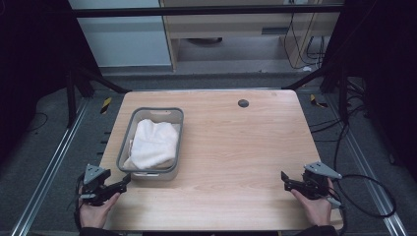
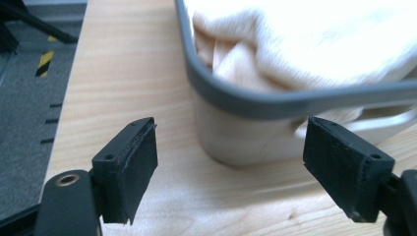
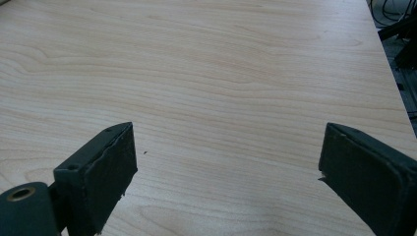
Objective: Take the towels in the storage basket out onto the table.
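1. Wooden table point(image 1: 236, 162) with a grey bin point(image 1: 124, 141) sitting on its left half, and a white towel point(image 1: 152, 142) bunched up inside it. The towel fills most of the bin and sits about level with the rim.
2. Left gripper point(image 1: 124, 182) is at the near-left edge of the table, held in the person's left hand point(image 1: 96, 209). Its jaws are spread wide with nothing between them.
3. From the left gripper view, the near corner of the bin point(image 2: 236, 98) sits just ahead of the gap between the jaws, apart from both pads, a bit closer to the right-hand one. The towel point(image 2: 295, 44) piles up behind the rim, farther off than the jaws reach.
4. Right gripper point(image 1: 285, 179) is over at the near-right edge in the right hand point(image 1: 314, 206), well apart from the bin. Jaws spread wide too, holding nothing, just bare wood point(image 3: 221, 88) in front of them.
5. There's a small dark round spot point(image 1: 243, 103) on the table near the far edge.
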